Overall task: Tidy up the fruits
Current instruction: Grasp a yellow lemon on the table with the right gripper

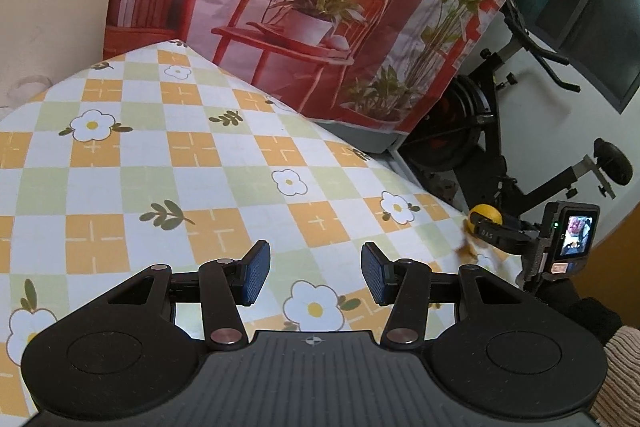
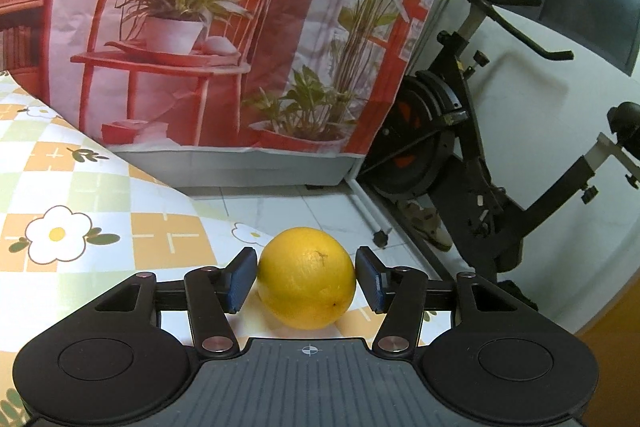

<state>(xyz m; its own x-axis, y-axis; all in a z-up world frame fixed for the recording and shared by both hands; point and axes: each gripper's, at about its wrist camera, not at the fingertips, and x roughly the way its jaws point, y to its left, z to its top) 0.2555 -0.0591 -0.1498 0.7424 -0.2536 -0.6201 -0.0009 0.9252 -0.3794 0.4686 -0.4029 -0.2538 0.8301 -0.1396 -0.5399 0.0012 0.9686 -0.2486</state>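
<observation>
Now the right hand-held gripper (image 2: 306, 277) is clamped on a round yellow-orange citrus fruit (image 2: 306, 277), its blue pads (image 2: 242, 277) pressing both sides, just above the counter covered in an orange, green and white checked floral cloth (image 2: 80, 187). The left hand-held gripper (image 1: 316, 275) has its jaws apart with nothing between them, above the same cloth.

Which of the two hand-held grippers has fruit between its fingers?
The right hand-held gripper: a round yellow-orange citrus fruit sits between its blue pads. The left hand-held gripper is empty.

Matt printed tablecloth (image 1: 168, 163); dimpled, slightly glossy orange (image 2: 306, 277); creased backdrop (image 2: 240, 27).
</observation>
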